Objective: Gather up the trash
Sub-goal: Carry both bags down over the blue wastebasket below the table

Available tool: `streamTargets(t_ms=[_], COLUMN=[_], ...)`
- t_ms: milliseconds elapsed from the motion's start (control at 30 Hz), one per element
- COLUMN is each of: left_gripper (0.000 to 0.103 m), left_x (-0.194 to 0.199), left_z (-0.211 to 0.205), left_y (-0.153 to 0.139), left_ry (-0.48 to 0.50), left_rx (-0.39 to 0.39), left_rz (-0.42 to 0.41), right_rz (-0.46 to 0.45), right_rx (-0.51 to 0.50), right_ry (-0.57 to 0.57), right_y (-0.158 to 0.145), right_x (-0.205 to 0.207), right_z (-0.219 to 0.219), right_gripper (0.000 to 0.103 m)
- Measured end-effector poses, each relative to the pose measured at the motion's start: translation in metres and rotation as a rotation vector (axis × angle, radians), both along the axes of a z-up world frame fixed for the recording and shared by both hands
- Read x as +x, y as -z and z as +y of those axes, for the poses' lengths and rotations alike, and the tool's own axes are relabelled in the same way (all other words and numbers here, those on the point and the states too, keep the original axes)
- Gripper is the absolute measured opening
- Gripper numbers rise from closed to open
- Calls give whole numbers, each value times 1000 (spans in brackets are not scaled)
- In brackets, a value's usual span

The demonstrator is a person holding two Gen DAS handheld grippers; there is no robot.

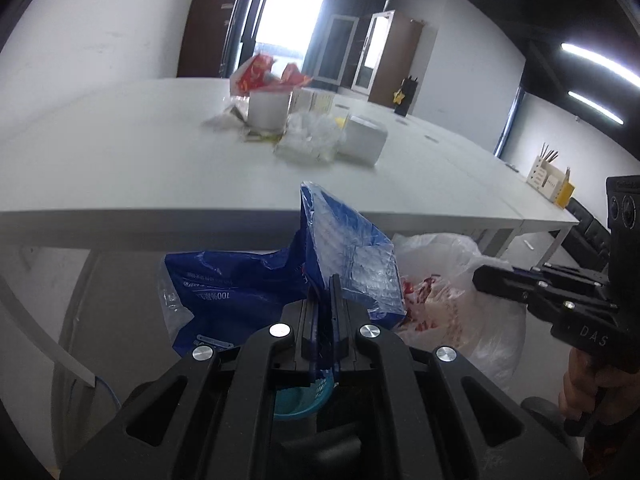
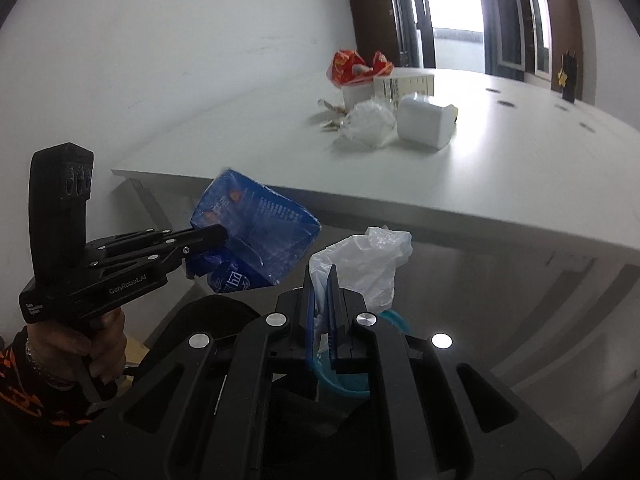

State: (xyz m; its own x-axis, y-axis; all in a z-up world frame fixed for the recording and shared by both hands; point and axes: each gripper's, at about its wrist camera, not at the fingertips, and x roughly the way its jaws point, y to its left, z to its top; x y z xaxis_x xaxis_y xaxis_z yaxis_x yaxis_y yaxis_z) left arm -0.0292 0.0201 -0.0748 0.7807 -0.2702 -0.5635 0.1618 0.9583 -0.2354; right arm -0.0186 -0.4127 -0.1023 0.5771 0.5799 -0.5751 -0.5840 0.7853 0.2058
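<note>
Left gripper (image 1: 325, 300) clamped on a blue plastic wrapper (image 1: 348, 256), held in the air below the near edge of the white table (image 1: 120, 152); print on the wrapper mirrored and too blurred to read. Right gripper (image 2: 320, 292) pinched on the rim of a white plastic bag (image 2: 364, 264) — red printing on it in the left wrist view, contents hidden. Beneath the jaws, part of a teal bin rim (image 2: 352, 388), mostly covered by the gripper body. On the table, well apart from both grippers, a cluster of trash: red snack bag (image 2: 352, 66), white cup (image 2: 356, 94), crumpled clear plastic (image 2: 368, 120), white container (image 2: 426, 120) — small scraps beside the cup hard to identify.
</note>
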Motion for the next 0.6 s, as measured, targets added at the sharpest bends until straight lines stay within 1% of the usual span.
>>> streamTargets(t_ms=[200,367,500,600], left_gripper=[4,4,4,3], left_x=[21,39,54,67], left_z=[-1,-6,-12,-13], left_y=[41,78,103,121], left_ry=[-28,-42,-64,-82], left_rx=[-5,-57,-26,-36], left_rz=[77,178,199,223], right_rz=[80,161,205,229], right_rx=[-40,-50,-59,-80], right_ry=[21,41,47,52], right_y=[49,87,111,130], right_x=[31,51,58,68], right_z=[11,18,25,32], right_gripper=[5,5,5,5])
